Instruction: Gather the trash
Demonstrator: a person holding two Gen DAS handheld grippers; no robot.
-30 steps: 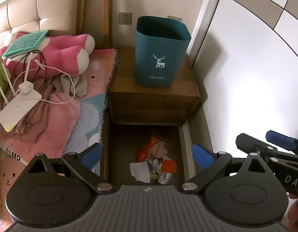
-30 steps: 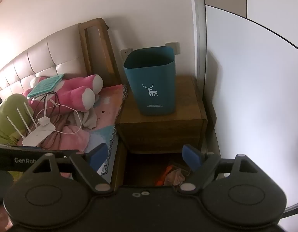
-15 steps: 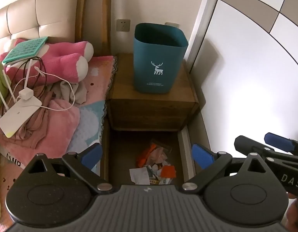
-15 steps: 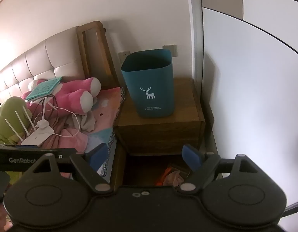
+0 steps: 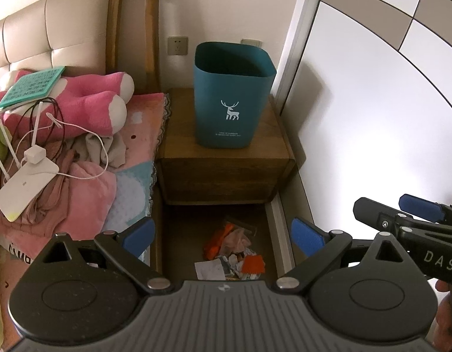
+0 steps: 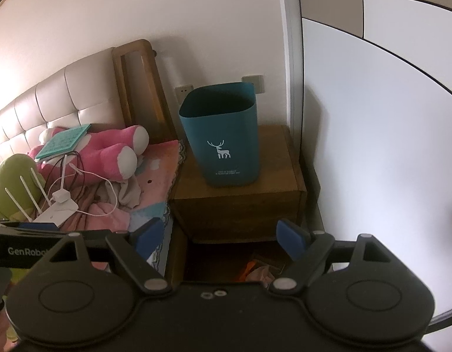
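Observation:
A pile of trash (image 5: 231, 253), orange scraps, crumpled paper and wrappers, lies on the floor strip in front of the wooden nightstand (image 5: 226, 161). A teal bin (image 5: 231, 99) with a white deer stands upright on the nightstand top. My left gripper (image 5: 223, 234) hangs open above the pile with nothing between its fingers. My right gripper (image 6: 220, 236) is also open and holds nothing, and it shows at the right of the left wrist view (image 5: 396, 205). In the right wrist view only the far edge of the trash (image 6: 255, 270) shows below the bin (image 6: 223, 143).
A bed (image 5: 132, 182) with pink bedding borders the floor strip on the left. It carries a pink plush toy (image 5: 91, 99), a white router (image 5: 23, 184) with cables and a green pad (image 5: 32, 86). White wardrobe doors (image 5: 372, 117) close the right side.
Both views have shifted so the bin and nightstand sit lower in frame and more wall shows above. Both grippers stay open and hold nothing. The trash has not moved.

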